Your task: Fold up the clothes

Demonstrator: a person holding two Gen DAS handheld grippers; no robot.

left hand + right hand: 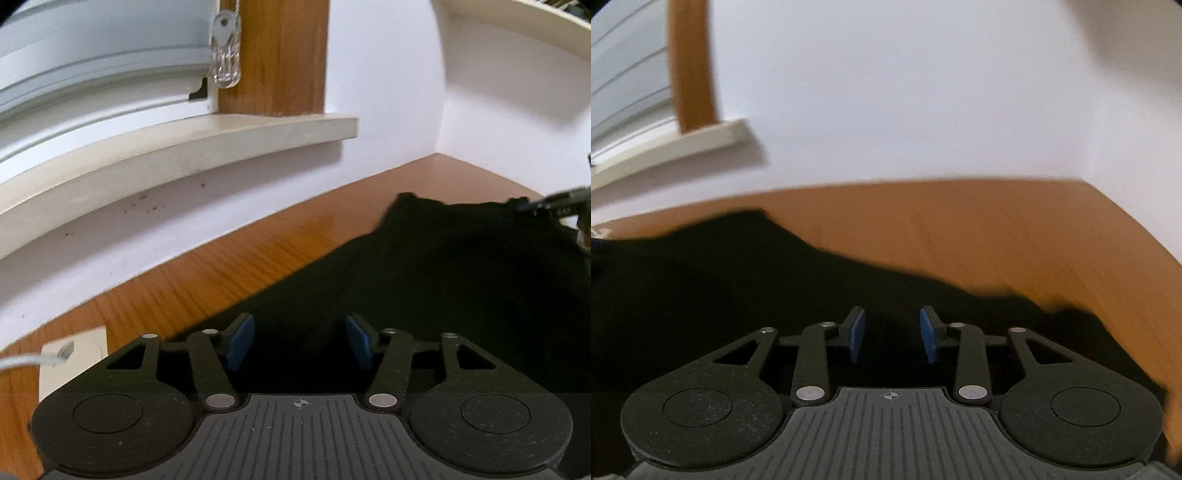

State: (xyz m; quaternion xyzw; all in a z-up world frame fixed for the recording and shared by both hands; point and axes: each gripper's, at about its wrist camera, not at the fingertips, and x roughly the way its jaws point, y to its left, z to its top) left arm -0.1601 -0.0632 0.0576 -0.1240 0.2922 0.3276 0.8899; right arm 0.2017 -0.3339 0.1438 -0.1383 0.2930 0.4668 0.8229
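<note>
The black garment [461, 266] lies spread over the wooden surface [207, 273] near its far edge along the wall, with bare wood showing toward the left and toward the far right corner; its outline is uneven and too dark to show any clean fold, so it could be mid-fold or laid out flat. The left gripper [300, 343] hangs over the cloth, fingers parted with nothing gripped. The right gripper [893, 334] does likewise, its fingers apart and empty above the garment.

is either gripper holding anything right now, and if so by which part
Nothing is held. The left gripper and right gripper are both open above the black garment, blue pads apart with no cloth pinched between them.
</note>
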